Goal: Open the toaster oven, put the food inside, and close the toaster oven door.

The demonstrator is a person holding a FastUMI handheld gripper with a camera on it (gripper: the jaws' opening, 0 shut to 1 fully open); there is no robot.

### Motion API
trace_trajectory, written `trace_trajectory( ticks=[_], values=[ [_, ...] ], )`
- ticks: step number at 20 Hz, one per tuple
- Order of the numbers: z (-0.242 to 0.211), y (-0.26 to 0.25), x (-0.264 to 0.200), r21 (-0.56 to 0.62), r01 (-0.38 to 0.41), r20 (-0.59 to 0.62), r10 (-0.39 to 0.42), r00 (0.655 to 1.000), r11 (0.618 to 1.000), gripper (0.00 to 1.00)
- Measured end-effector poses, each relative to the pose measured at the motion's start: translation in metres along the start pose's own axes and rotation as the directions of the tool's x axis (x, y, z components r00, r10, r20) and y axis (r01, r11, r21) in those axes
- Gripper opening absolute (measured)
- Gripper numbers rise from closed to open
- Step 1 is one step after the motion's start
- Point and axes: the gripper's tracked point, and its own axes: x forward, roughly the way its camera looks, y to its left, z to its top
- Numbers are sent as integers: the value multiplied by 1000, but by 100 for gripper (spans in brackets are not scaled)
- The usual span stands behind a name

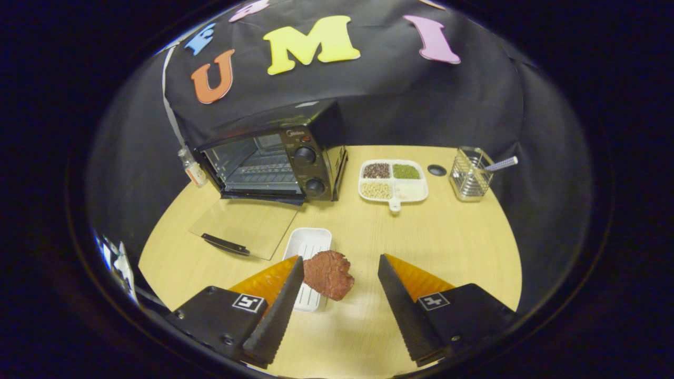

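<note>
Claw (340,271) spread — rough brown meat patty (329,273) between serrated fingers

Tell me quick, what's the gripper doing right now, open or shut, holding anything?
Gripper: open and holding nothing; the piece of meat lies between its fingers, close by the left one, half on the white tray.

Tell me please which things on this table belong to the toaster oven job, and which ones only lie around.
For the job: toaster oven, its glass door already folded down; brown food piece on the white tray's edge, between the open gripper fingers.

Lying about: divided dish of beans, wire holder, small bottle, dark disc.
</note>
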Motion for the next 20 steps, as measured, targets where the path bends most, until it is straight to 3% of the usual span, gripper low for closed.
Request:
trace_trajectory(
  ticks=[3, 9, 12, 14, 15, 20],
  values=[
    [-6, 3, 7, 78, -97, -44, 100, 994, 992, 79],
    [-24, 7, 14, 142, -169, -113, 186, 976, 975, 60],
    [-24, 5, 11, 177, -183, -87, 201, 976, 967, 42],
    [-27, 17, 2, 214, -224, -86, 247, 965, 951, 21],
    [-27, 18, -4, 212, -223, -84, 245, 966, 952, 14],
    [-9, 28, -43, 111, -166, 7, 167, 986, 980, 12]
  ],
)
